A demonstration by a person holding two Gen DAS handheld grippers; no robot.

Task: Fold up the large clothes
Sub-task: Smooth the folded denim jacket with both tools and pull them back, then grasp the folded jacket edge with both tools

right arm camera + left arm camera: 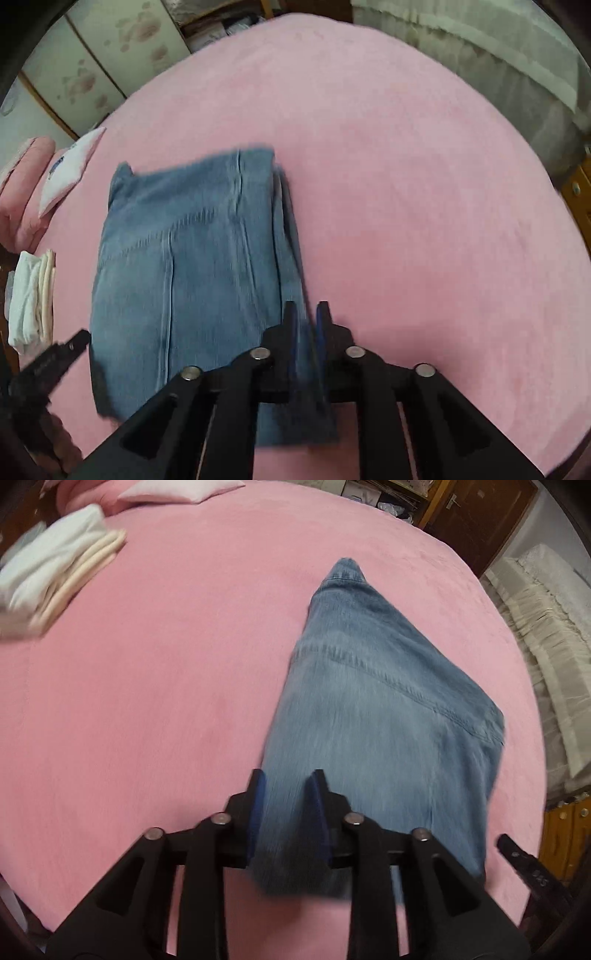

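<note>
The jeans [192, 266] lie folded on the pink bed [406, 184], a blue denim slab whose long axis runs away from both cameras, with its near short edge lifted off the cover. That near edge is the relation the coming move turns on: each gripper has one corner of it, so the free far end lies straight ahead of both, and neither hand is plainly nearer to it.

The left gripper [286, 797] has the left corner of the near edge between its blue pads; the jaws stand a little apart with denim filling the gap, and whether the pads press on it or have let go cannot be told through the blur. The right gripper [306, 321] has the right corner, where the stacked layers of the fold show as an edge; its jaws are narrower, cloth is between them too, and its hold is just as unclear.

Beyond the jeans, a stack of folded white and cream clothes [59, 587] sits well apart at the bed's far left, near pink pillows [22, 192]. The white cushion [70, 170] has a small printed mark, too blurred to read.
</note>
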